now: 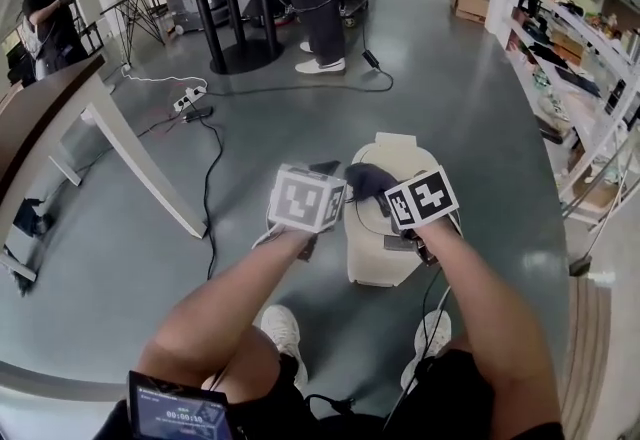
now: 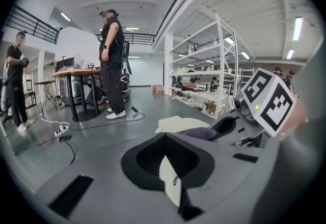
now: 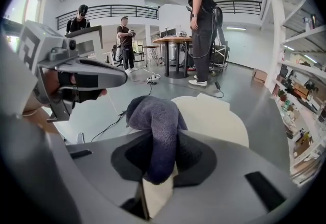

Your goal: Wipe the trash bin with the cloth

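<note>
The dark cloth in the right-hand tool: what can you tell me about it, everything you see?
The cloth is dark bluish-purple with a fuzzy, towel-like pile. It is bunched into a thick roll and pinched between the jaws of the right gripper, its loose end bulging forward past them. It is held over the far part of the cream trash bin; whether it presses on the lid I cannot tell.
</note>
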Available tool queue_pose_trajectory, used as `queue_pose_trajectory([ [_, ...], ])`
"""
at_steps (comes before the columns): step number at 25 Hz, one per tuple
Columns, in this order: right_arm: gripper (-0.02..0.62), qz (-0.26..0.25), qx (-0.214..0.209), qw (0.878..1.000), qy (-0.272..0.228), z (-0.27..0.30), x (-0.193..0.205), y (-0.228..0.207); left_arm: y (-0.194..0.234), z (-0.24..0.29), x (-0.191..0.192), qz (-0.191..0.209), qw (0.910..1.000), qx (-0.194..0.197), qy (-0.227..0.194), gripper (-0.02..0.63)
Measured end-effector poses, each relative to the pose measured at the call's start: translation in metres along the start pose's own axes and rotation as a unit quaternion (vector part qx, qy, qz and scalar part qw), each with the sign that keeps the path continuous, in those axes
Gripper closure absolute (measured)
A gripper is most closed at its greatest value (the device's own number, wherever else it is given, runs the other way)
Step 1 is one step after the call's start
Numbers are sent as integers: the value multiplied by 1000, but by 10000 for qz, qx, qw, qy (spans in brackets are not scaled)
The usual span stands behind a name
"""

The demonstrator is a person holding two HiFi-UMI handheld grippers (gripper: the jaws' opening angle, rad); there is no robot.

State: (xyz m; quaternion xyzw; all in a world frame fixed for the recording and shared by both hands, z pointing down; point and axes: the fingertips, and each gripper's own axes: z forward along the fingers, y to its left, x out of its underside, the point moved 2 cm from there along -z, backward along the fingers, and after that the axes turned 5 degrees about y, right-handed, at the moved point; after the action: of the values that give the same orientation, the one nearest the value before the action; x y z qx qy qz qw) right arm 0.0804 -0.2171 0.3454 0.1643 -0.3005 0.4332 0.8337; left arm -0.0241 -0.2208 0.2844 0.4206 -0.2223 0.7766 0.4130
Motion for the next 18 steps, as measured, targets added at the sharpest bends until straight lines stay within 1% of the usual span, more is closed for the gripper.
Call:
queue_pose_trajectory([
  [2,506,67,46,10000,-6,-6,5,-7,-7,-2,-6,224,9997,-60,-49,609],
  [4,506,149,77,9999,-16,-11,9,-13,-13,-2,-10,308,9995,-23,-51,609],
  [6,506,234,107,9997,-23,-16,12,-17,-18,1,-10,179,9998,109,-12,609],
  [10,506,393,210,9990,-48,-24,21,-28,-33,5,-15,-396,9982,434,-68,609],
  [12,506,451,271,9986,-70,-28,24,-35,-40,7,-20,-544,9969,550,-107,609],
  [14,506,481,332,9983,-66,-32,29,-41,-45,8,-23,-558,9966,596,-106,609],
  [18,506,571,428,9974,-29,-39,43,-56,-51,15,-20,-394,9978,539,-38,609],
])
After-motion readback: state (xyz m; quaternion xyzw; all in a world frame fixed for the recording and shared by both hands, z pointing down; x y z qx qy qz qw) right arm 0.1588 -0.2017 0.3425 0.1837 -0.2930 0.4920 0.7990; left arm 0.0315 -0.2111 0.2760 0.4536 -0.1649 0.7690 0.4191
